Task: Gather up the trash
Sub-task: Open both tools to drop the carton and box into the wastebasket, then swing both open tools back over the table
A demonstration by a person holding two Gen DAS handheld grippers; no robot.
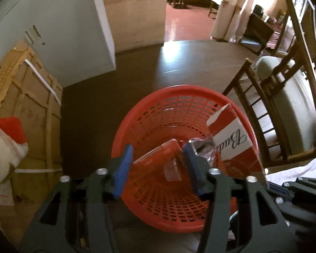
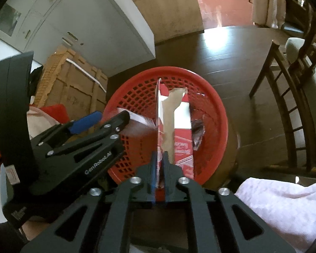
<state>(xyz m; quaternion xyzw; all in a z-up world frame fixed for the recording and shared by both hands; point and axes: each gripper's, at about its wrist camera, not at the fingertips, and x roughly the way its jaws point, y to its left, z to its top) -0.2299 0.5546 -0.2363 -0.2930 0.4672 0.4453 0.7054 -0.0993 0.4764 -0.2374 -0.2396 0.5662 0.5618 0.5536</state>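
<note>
Trash basket (image 2: 212, 109) sits below: right gripper (image 2: 159, 168), barely parted, should release the torn carton (image 2: 179, 126); left gripper (image 1: 158, 162) gapes over a wrapper (image 1: 158, 160).

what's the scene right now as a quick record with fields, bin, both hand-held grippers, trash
bin: red mesh basket on the dark wood floor, tilted toward the cameras
left hand-held gripper: jaws apart over the basket mouth, a red wrapper between the blue pads, contact unclear
right hand-held gripper: jaws narrowly apart around the edge of a flattened red and white carton, which reaches into the basket
other trash: crumpled clear plastic beside the carton
surroundings: strapped cardboard box on one side, wooden chair on the other
</note>
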